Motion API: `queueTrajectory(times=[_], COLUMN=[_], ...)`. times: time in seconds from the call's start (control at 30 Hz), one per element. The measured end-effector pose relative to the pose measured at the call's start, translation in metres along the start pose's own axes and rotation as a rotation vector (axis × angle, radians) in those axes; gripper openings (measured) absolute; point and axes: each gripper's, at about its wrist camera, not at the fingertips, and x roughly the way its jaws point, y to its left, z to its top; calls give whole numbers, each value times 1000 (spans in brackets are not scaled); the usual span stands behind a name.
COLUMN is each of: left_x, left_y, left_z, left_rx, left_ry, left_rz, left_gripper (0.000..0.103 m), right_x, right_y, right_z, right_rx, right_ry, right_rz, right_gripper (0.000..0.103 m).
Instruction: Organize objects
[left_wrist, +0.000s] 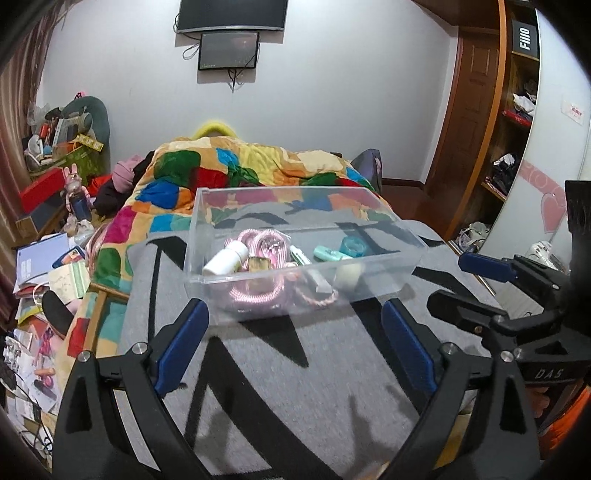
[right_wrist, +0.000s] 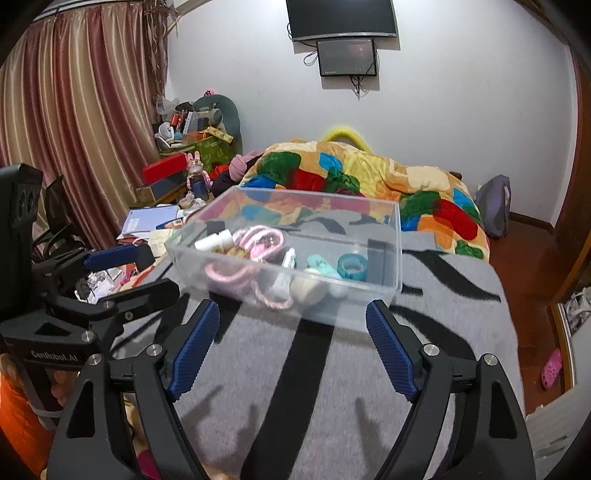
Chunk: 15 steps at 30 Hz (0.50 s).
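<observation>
A clear plastic box (left_wrist: 402, 230) (right_wrist: 395, 236) sits on the grey blanket with black stripes (left_wrist: 280, 373) (right_wrist: 295, 387). Inside lie a white bottle (left_wrist: 226, 257) (right_wrist: 214, 240), a coiled pink cable (left_wrist: 266, 240) (right_wrist: 258, 236), a mint green case (left_wrist: 328, 254) (right_wrist: 319, 263), a teal tape roll (left_wrist: 354, 245) (right_wrist: 351, 266) and other small items. My left gripper (left_wrist: 293, 314) is open and empty just in front of the box. My right gripper (right_wrist: 293, 314) is open and empty in front of the box too. Each gripper shows beside the other in the opposite view.
A colourful patchwork quilt (left_wrist: 236, 166) (right_wrist: 369, 177) is heaped behind the box. Cluttered papers and boxes (left_wrist: 48, 266) (right_wrist: 155, 221) lie left of the bed. A wooden wardrobe (left_wrist: 480, 122) stands right. The bed's right edge (right_wrist: 513, 332) drops to the wooden floor.
</observation>
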Motion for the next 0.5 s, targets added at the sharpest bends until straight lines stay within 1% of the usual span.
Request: queueTrajectory(times=[0.5], left_x=[0], left_y=[-6], left_z=[-4], left_rx=[9], left_ry=[1], left_rz=[-2], left_gripper=[96], right_x=[-1], right_y=[-3], right_z=[-4], right_rx=[9], right_ry=[6], right_rz=[-3], right_gripper=[79])
